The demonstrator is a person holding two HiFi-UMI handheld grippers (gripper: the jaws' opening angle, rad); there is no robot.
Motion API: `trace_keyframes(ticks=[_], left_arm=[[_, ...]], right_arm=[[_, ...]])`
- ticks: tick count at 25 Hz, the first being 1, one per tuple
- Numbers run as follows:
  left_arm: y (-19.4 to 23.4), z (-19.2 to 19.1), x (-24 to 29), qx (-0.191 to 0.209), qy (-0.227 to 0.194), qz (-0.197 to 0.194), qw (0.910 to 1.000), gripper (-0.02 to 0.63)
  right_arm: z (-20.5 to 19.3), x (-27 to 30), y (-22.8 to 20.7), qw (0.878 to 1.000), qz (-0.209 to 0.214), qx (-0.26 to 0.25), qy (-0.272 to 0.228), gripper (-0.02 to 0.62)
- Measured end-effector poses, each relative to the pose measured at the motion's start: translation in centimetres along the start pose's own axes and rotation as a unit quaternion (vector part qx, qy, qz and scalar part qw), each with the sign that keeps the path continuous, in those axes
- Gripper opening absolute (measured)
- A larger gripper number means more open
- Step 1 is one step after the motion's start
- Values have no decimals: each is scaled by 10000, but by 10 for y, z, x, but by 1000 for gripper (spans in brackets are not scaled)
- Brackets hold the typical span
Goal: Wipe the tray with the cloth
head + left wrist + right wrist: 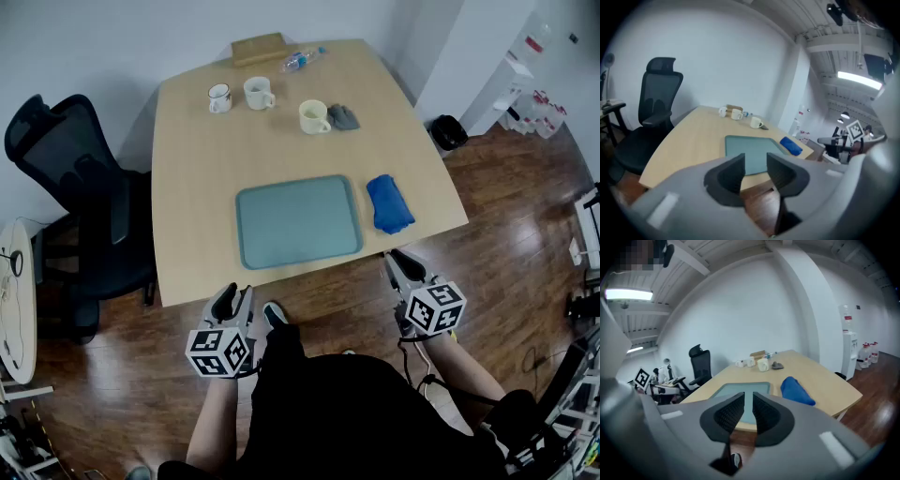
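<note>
A teal tray (298, 222) lies empty near the front edge of the wooden table (197, 169). Just right of it sits a folded blue cloth (389, 203). Both grippers hover off the table's near edge, apart from everything. My left gripper (232, 300) is below the tray's left corner, open with nothing between its jaws. My right gripper (402, 266) is below the cloth, shut and holding nothing. The left gripper view looks past that gripper (755, 160) to the tray (752, 146) and cloth (791, 145). The right gripper view shows that gripper (748, 400), the tray (740, 389) and the cloth (796, 391).
At the table's far end stand three mugs (219, 97) (259, 92) (315, 116), a grey rag (343, 116), a plastic bottle (303, 59) and a wooden box (259, 48). A black office chair (75, 187) stands to the left. Water jugs (534, 111) sit on the floor at the right.
</note>
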State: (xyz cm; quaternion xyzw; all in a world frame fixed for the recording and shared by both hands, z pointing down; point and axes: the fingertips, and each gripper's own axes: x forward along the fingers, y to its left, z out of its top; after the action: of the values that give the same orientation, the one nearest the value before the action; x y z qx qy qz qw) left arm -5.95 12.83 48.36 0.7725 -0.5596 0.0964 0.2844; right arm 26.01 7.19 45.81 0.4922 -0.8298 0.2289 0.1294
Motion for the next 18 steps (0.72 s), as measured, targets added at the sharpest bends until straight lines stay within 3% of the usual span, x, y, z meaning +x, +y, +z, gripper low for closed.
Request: trace_keyframes(ticks=[5,9,12,16,18], left_arm=[[78,26,42,-61,361,-69,9993,147],[105,34,76,-267,554,-113,9980,147],[112,32,94,-349,710,-37,9969,147],[114,23,116,-326,1012,142,9942,161],[114,16,124,-356,1174,233,9922,167]], right_arm=[[33,83,-65,9932,-1146,-198,-10,133],[44,131,-111,9829,-1804,-344,113,144],[33,159,-134,9799,-1903,-449,390,155],[5,195,-154,9801,-1671,-583,896,226],[-12,204,-162,9764,-1639,-752,1189,229]])
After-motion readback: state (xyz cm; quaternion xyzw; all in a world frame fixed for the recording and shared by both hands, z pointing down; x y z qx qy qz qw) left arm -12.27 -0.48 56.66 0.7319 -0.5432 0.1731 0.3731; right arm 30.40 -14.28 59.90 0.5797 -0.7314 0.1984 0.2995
